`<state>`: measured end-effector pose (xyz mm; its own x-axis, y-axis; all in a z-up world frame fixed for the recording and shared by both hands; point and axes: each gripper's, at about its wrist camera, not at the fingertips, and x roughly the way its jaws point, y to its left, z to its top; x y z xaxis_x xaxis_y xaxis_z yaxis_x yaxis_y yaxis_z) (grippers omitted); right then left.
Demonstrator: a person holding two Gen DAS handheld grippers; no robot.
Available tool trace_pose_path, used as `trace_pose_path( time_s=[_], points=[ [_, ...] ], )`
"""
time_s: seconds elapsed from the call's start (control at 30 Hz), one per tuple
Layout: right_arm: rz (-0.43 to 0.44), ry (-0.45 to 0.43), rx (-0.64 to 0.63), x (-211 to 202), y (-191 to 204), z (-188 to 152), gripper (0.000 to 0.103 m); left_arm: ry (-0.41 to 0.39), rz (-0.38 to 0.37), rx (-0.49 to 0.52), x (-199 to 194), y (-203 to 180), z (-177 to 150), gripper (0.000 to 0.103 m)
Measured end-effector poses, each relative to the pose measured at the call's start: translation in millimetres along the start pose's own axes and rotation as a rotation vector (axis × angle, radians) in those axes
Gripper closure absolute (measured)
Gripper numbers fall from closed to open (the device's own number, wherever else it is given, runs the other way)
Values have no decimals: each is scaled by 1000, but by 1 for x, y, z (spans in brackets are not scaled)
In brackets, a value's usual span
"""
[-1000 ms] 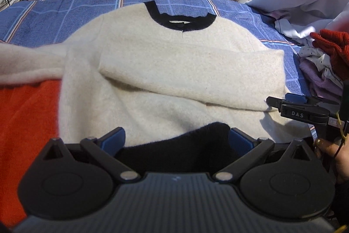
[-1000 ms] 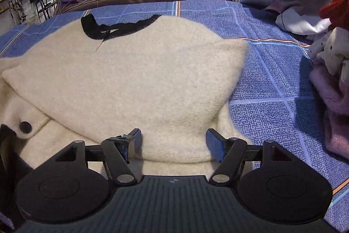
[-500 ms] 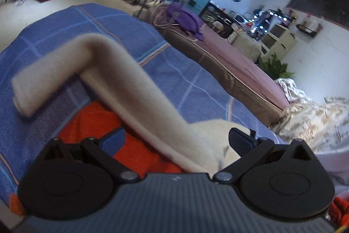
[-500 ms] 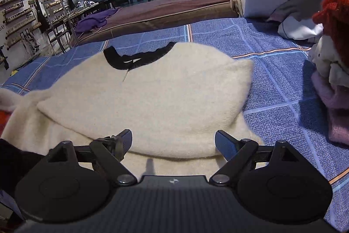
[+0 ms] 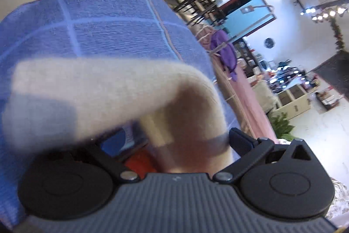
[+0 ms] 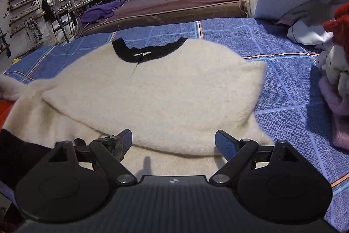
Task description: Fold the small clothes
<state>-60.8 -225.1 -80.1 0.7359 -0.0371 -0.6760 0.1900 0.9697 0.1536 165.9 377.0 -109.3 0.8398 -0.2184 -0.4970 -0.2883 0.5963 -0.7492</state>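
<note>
Cream sweater (image 6: 152,93), black collar, one sleeve folded across; both hand-held grippers (image 6: 173,141) (image 5: 174,141) gape.

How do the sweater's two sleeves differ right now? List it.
1. The right sleeve lies folded flat across the sweater's body; the left sleeve is raised off the blue blanket and bent over.
2. The left sleeve runs between the left gripper's fingers; the right gripper is open, with the right sleeve lying just beyond its fingertips.
Both are the same fuzzy cream knit.
</note>
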Motion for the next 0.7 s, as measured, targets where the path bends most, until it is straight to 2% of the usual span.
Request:
trace_pose_path(
  time_s=[0.03,0.07,0.1,0.17,0.2,0.27,0.33,0.47,0.57,0.67,0.7],
  points=[
    [0,-1,3,0,0,1,0,-16,-17,6,6,-1,-1,6],
    [0,-2,7,-1,1,1,0,-39,-17,35,11,-6,-1,20],
    [0,-1,10,-1,1,2,0,-49,-11,74,15,-11,-1,30],
    [-1,-3,9,-3,3,2,0,-34,-25,99,23,-23,-2,68],
    [-3,-5,6,-4,4,2,0,-24,-52,90,26,-27,-5,83],
    [-6,-6,-1,-5,5,1,0,-34,-78,99,24,-34,-6,85],
    [-5,-8,5,-5,5,-1,0,-64,-66,133,18,-44,-7,86],
    [7,-6,41,-6,1,-3,0,-102,-100,135,-3,-67,-12,88],
    [21,-11,73,-6,-3,-5,0,-129,-107,256,-21,-116,-28,88],
    [33,-12,106,-5,-6,-7,0,-112,-180,376,-43,-186,-74,88],
    [36,-14,113,-6,-7,-7,0,-91,-205,448,-46,-214,-99,84]
  ],
)
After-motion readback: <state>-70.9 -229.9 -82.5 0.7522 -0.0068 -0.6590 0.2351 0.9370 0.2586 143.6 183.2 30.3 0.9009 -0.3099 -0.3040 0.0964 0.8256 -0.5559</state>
